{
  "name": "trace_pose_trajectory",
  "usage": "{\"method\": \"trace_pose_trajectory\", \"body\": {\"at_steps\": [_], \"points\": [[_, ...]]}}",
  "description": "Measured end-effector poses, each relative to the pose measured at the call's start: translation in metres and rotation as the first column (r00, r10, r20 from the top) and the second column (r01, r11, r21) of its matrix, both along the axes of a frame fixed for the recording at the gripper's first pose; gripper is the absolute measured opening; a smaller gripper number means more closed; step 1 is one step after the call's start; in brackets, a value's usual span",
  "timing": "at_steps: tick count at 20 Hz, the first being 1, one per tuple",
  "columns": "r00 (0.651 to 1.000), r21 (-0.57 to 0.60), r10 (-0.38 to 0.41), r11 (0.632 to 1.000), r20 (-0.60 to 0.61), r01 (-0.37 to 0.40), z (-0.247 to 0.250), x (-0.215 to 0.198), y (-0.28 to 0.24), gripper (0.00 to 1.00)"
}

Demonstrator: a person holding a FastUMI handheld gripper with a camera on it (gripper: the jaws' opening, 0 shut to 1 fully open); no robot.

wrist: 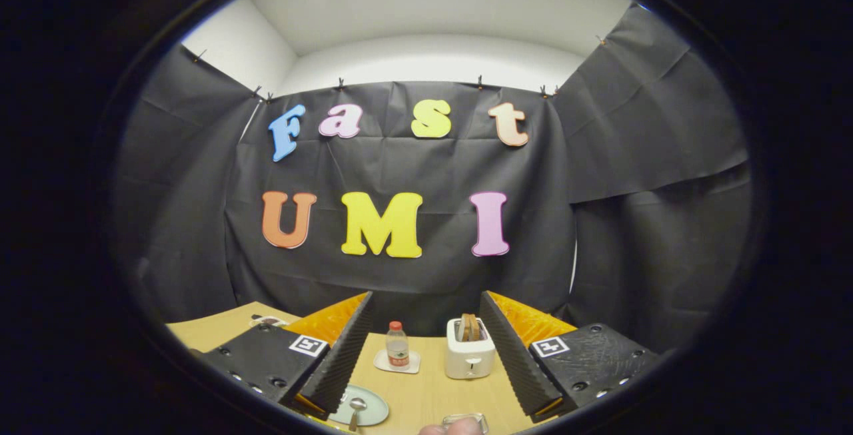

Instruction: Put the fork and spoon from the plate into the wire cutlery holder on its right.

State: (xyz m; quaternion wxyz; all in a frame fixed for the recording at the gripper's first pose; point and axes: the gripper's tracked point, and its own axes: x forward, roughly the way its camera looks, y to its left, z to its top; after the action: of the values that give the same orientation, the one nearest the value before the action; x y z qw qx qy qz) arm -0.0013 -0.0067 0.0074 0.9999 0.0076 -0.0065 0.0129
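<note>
Gripper (424, 368): ribbed black fingers (343, 355) orange-backed, spread wide, gripping nothing, held above a pale wooden table (433, 395). Round pale-green plate (373, 412) (beside the left finger) carries a metal spoon (356, 408). Beyond: small bottle (397, 346) on a white coaster; white toaster (469, 350) holding bread slices.

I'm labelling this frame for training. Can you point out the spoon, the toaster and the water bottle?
spoon (356, 406): gripper view, on its bowl, lying on the plate.
toaster (470, 357): gripper view, on its white front face.
water bottle (397, 348): gripper view, on its labelled body.
</note>
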Motion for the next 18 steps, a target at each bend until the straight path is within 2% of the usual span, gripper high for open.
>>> {"method": "trace_pose_trajectory", "body": {"at_steps": [5,11,14,18], "points": [[1.000,-0.011,-0.005,1.000,-0.024,0.005,-0.010,-0.008,-0.003,0.95],[0.987,-0.030,0.017,0.999,-0.157,-0.022,-0.059,-0.021,0.008,0.95],[0.962,-0.048,0.050,0.997,-0.268,-0.065,-0.101,-0.025,0.027,0.95],[0.901,-0.037,0.096,0.992,-0.424,-0.123,-0.164,-0.025,0.063,0.95]]}}
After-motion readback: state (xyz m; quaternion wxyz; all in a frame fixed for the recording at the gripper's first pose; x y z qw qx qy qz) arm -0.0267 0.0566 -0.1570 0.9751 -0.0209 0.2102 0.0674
